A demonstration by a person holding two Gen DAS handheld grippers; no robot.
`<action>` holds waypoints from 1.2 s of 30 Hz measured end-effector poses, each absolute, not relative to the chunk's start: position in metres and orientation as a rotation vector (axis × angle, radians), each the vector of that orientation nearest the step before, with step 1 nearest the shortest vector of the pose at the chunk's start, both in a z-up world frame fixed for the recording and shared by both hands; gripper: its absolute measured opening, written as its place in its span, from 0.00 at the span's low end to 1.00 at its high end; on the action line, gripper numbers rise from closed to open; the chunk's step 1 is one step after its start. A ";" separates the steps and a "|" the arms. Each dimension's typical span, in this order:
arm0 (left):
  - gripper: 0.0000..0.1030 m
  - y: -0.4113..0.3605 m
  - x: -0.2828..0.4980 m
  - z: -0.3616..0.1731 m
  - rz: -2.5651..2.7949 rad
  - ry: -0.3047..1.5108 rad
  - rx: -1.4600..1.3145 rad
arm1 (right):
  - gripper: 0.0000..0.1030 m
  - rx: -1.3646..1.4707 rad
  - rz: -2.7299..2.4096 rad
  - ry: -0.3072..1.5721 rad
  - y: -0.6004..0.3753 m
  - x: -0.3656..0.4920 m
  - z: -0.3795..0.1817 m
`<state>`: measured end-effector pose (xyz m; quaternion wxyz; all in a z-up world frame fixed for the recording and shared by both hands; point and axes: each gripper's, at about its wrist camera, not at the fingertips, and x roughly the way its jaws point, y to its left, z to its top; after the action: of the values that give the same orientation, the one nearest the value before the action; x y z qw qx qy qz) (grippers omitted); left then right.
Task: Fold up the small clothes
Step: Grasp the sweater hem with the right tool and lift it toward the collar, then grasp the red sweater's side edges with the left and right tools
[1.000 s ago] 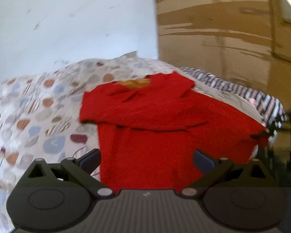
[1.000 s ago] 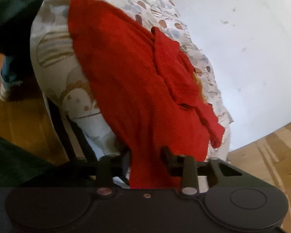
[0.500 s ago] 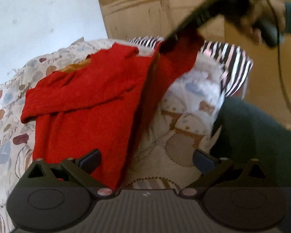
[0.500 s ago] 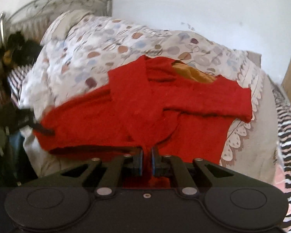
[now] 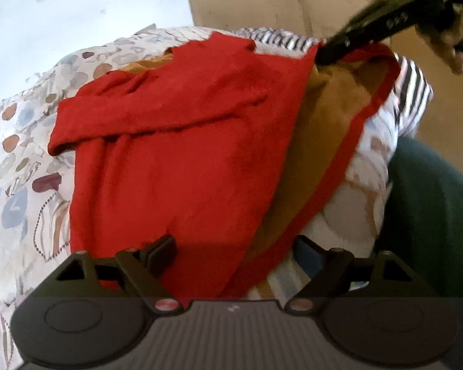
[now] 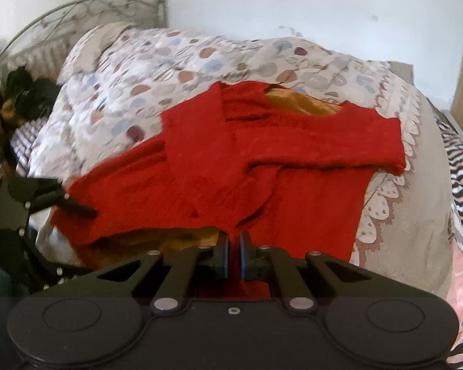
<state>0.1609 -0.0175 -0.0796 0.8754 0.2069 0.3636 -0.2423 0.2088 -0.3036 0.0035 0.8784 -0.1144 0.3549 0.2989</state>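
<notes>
A small red top (image 5: pixel 182 141) with a mustard-yellow lining lies on the patterned duvet (image 5: pixel 21 160), its sleeves folded across the body. It also shows in the right wrist view (image 6: pixel 262 154). My right gripper (image 6: pixel 234 256) is shut on the top's hem corner and holds that edge lifted; it shows in the left wrist view (image 5: pixel 327 52) at upper right. My left gripper (image 5: pixel 234 246) is open, its fingers straddling the other hem corner. It appears in the right wrist view (image 6: pixel 77 208) at the left.
A metal headboard (image 6: pixel 77 9) and a pillow stand at the far end of the bed. A striped sheet (image 6: pixel 460 160) runs along the bed's right side. A white wall is behind. The person's dark green leg (image 5: pixel 429 215) is at the bed's edge.
The right gripper has swung round the bed's end and lifted its hem corner, showing the yellow lining. The left gripper has moved in onto the other hem corner, still open.
</notes>
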 end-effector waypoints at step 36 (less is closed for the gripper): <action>0.51 0.033 0.174 -0.046 -0.517 0.763 0.158 | 0.08 -0.835 0.791 0.360 -0.184 0.122 -0.060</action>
<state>0.1739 0.0334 -0.0456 0.8927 0.0761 0.3676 -0.2494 0.1216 -0.1843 -0.0599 0.8238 -0.3927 0.1693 0.3721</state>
